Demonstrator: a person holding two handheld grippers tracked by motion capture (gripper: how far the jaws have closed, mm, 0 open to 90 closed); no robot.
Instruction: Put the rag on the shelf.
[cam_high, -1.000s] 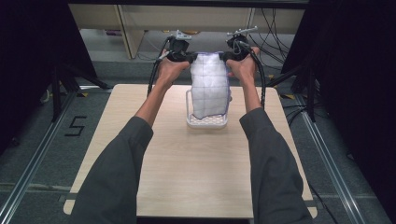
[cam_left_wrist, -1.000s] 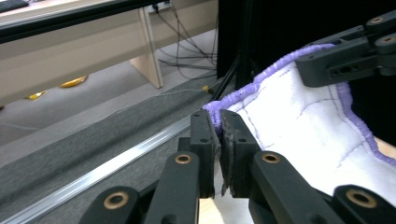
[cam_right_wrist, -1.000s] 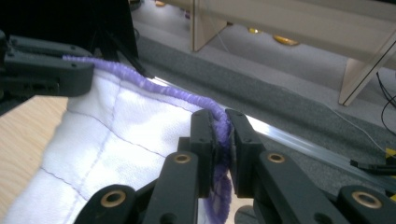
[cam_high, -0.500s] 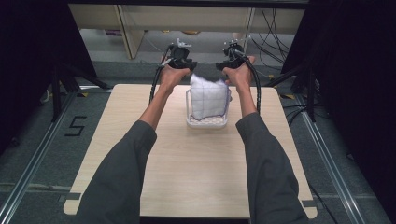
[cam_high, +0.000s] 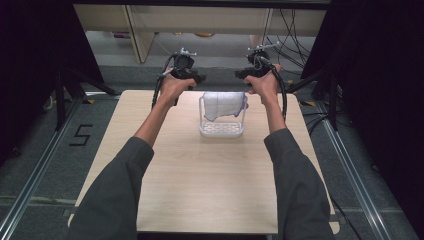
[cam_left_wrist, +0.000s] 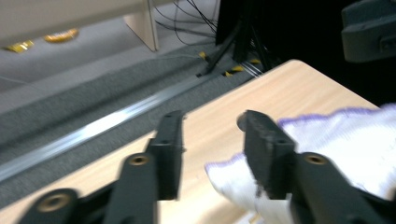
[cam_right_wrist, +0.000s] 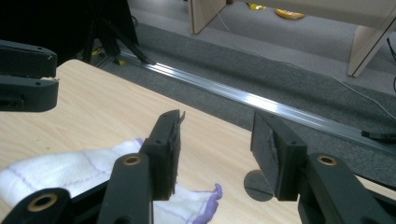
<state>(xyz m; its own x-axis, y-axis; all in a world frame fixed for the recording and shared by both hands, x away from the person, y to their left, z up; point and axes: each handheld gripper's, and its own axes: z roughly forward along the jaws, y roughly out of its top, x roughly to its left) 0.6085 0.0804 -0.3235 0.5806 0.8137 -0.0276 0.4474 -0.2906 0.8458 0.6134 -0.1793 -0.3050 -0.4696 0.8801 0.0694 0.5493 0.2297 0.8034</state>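
Note:
A white cloth with thin purple lines hangs crumpled over the top of a clear plastic basket at the far middle of the table. My left gripper hovers just left of the cloth and my right gripper just right of it. Both have just been opening their jaws, and nothing is pressed between them. In the left gripper view the left gripper stands open with the cloth lying past its right jaw. In the right gripper view the right gripper stands open above a corner of the cloth.
The light wooden table spreads toward the person, whose sleeved forearms cross it. A metal floor rail runs beyond the far edge, and pale furniture legs and cables sit behind. Dark stands flank both sides.
The cloth was held up, stretched between the two shut grippers. Both have since opened, sunk a little and drawn apart, and the cloth has slumped onto the basket.

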